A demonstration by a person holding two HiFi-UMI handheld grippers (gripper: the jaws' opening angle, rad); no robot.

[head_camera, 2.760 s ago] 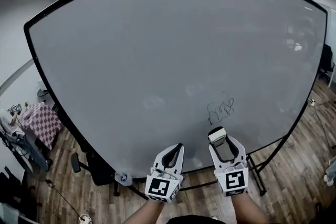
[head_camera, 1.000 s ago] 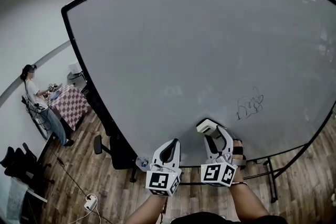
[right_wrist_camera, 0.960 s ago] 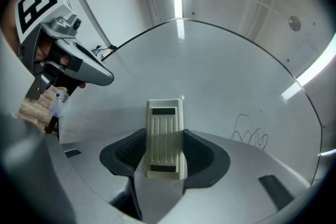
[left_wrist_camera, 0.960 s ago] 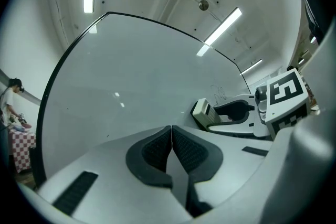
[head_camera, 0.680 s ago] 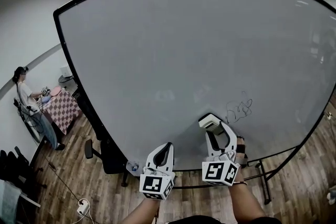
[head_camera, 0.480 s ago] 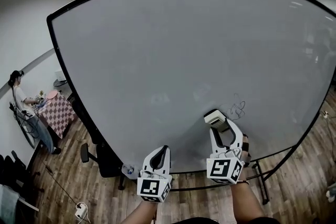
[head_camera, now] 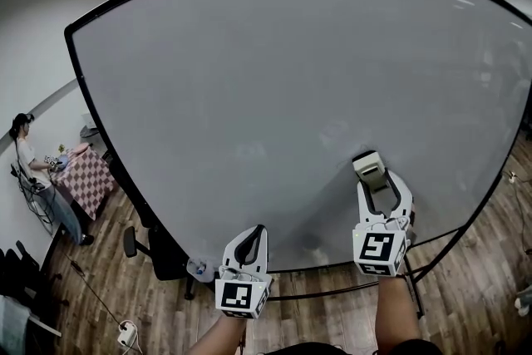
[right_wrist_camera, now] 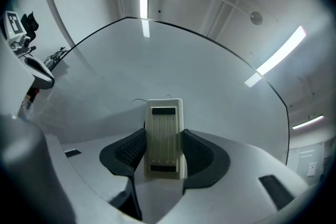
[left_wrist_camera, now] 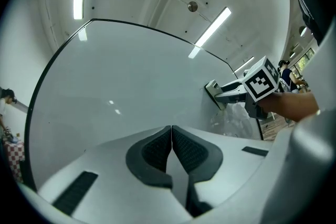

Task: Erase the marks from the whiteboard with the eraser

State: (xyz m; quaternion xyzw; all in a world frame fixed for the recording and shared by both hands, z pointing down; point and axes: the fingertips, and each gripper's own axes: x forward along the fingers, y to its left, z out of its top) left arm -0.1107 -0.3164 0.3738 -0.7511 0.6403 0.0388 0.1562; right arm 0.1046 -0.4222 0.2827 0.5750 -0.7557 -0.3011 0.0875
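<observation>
The big whiteboard (head_camera: 274, 79) fills the head view. A cream eraser (head_camera: 366, 166) lies flat against its lower right part, with my right gripper (head_camera: 376, 185) shut on it. In the right gripper view the eraser (right_wrist_camera: 164, 134) stands between the dark pads, and thin black mark ends (right_wrist_camera: 137, 100) peek out at its far end. No other marks show on the board. My left gripper (head_camera: 252, 235) hangs below the board's lower edge, shut and holding nothing; in its own view the left gripper (left_wrist_camera: 171, 136) has its pads pressed together.
A person (head_camera: 23, 147) sits at a checked table (head_camera: 86, 179) at the far left. A black office chair (head_camera: 148, 249) stands on the wood floor under the board's left side. The board's black stand legs (head_camera: 432, 258) run at lower right.
My right gripper has carried the eraser to the right and slightly up, over the spot where the black scribble was; the scribble no longer shows in the head view. The left gripper sank a little.
</observation>
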